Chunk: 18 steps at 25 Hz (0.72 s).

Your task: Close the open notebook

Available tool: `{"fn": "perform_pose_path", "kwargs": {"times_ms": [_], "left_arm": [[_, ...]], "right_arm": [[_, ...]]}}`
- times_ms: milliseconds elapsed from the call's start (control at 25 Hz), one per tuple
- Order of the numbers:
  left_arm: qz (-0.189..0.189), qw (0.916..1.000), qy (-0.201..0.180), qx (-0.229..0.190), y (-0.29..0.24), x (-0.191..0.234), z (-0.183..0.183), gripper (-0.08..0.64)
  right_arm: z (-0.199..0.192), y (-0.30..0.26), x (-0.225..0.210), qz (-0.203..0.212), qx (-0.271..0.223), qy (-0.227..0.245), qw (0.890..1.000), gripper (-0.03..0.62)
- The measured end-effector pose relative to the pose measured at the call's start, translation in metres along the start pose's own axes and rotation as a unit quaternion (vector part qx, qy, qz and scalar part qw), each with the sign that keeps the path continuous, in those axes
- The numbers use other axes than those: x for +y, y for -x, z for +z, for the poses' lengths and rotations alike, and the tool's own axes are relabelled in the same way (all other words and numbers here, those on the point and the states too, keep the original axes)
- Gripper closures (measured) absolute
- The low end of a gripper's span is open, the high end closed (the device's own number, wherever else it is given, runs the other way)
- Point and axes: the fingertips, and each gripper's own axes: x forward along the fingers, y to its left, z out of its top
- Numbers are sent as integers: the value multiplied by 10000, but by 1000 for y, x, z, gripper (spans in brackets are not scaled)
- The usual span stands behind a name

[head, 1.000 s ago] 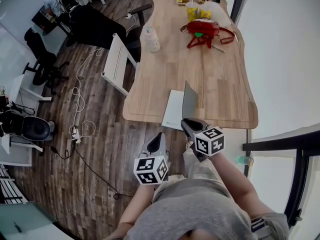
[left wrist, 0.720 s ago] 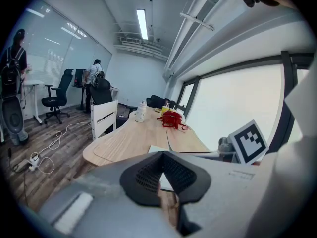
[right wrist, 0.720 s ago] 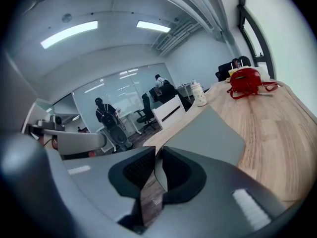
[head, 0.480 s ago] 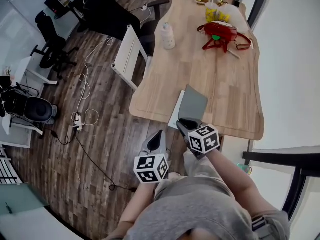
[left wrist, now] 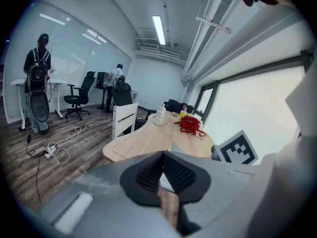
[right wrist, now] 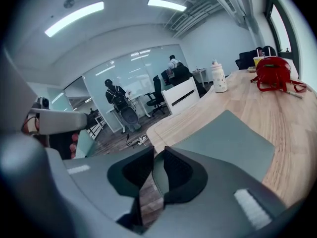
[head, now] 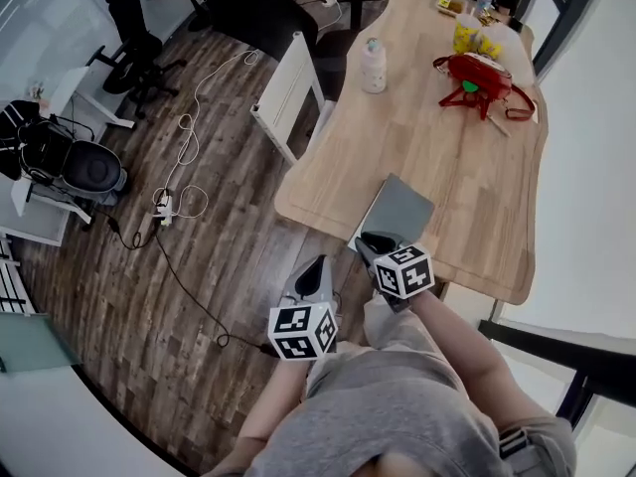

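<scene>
Notebook, grey-covered, lies nearly closed on table.

no legible text, no readable labels

Head view looks steeply down over the near end of a long pale wooden tabletop. Left gripper view and right gripper view sit low, close off that end, facing along it; all share the flat grey notebook there.
</scene>
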Motion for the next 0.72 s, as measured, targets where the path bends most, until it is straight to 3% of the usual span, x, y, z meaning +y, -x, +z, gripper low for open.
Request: {"fn": "perform_pose_path", "kwargs": {"times_ms": [720], "left_arm": [[614, 9975, 339, -85, 21, 25, -11, 555]], "right_arm": [[-24, -48, -6, 40, 699, 308, 9971, 502]]}}
